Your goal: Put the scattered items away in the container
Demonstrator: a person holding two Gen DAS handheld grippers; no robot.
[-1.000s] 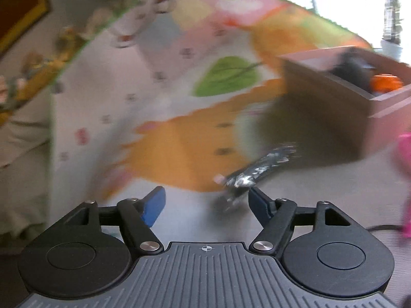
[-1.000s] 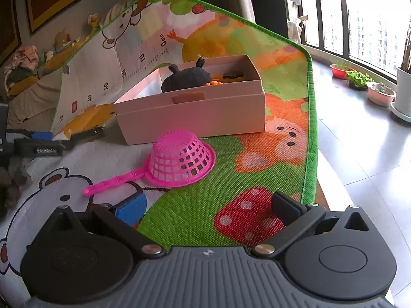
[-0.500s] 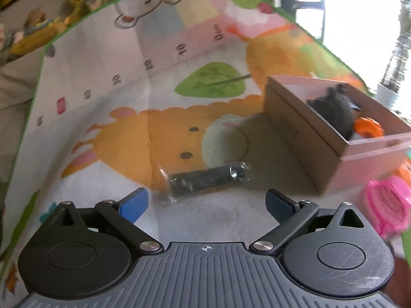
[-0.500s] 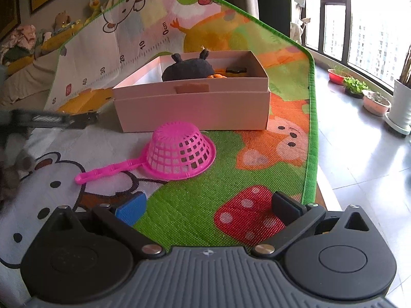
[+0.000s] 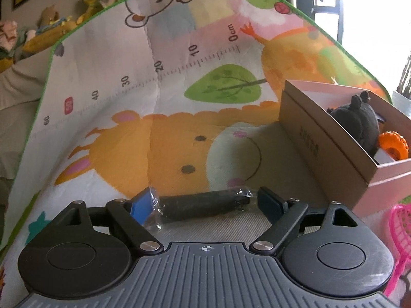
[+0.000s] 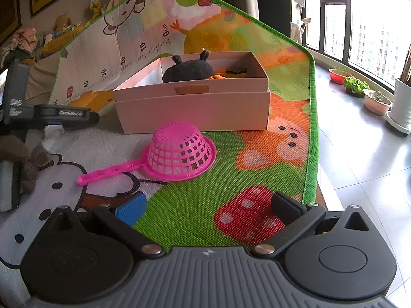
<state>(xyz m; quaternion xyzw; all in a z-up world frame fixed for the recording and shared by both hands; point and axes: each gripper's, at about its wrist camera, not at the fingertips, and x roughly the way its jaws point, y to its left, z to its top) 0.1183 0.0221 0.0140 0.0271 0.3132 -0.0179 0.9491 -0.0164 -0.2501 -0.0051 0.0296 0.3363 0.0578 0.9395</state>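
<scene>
A cartoon-printed play mat [image 6: 257, 174] covers the surface and carries everything. On it stands the pink cardboard box [image 6: 195, 113], the container, already holding a dark plush toy [image 6: 190, 71] and an orange toy [image 5: 394, 145]. Just in front of the box lies an upturned pink plastic strainer [image 6: 179, 154], its handle pointing away from the box, touching nothing else. Smallest is a dark stick-shaped item in clear wrap [image 5: 200, 205], lying crosswise on the mat near the box's end wall.

The left gripper [image 5: 203, 205] is low over that wrapped item, fingers spread wide with one at each end of it, not gripping. The right gripper [image 6: 208, 208] hangs short of the strainer, fingers wide apart and empty.

The step in hand looks like the pickup of the wrapped item. Since the fingers straddle its length, the next move probably calls for closing end to end or turning to pinch across it, then carrying it over the box wall.
</scene>
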